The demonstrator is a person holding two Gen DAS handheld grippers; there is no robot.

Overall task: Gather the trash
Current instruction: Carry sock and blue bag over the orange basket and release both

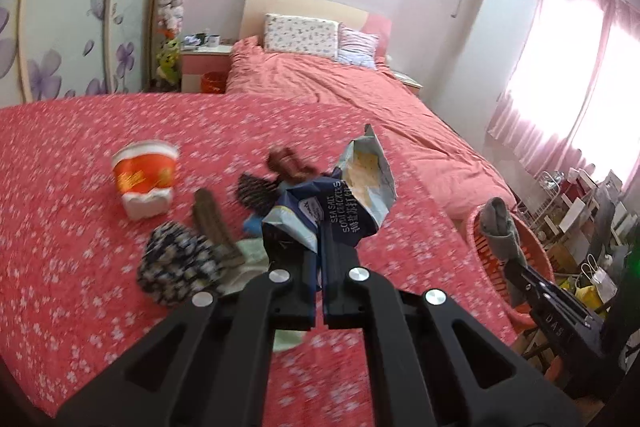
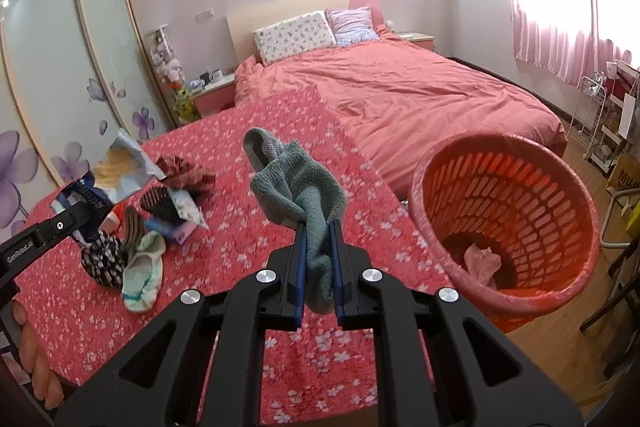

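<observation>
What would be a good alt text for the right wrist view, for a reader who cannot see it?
The black right gripper is shut on a grey-green towelling sock above a red flowered bedspread. To its right stands an orange slotted plastic basket with a pale pink cloth inside; to its left lie more socks and wrappers.

Pale pink walls, a coral-covered bed (image 2: pixel 400 95), flowered wardrobe doors (image 2: pixel 60 67), bright pink-curtained window (image 2: pixel 560 7).

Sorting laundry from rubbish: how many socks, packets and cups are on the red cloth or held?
Socks: 6 (grey sock, plaid sock, black dotted sock, brown striped sock, dark floral sock, pale green sock)
Packets: 2 (cracker bag, floral packet)
Cups: 1 (noodle cup)
Total: 9; a blue scrap beside the packet is unclear.
</observation>
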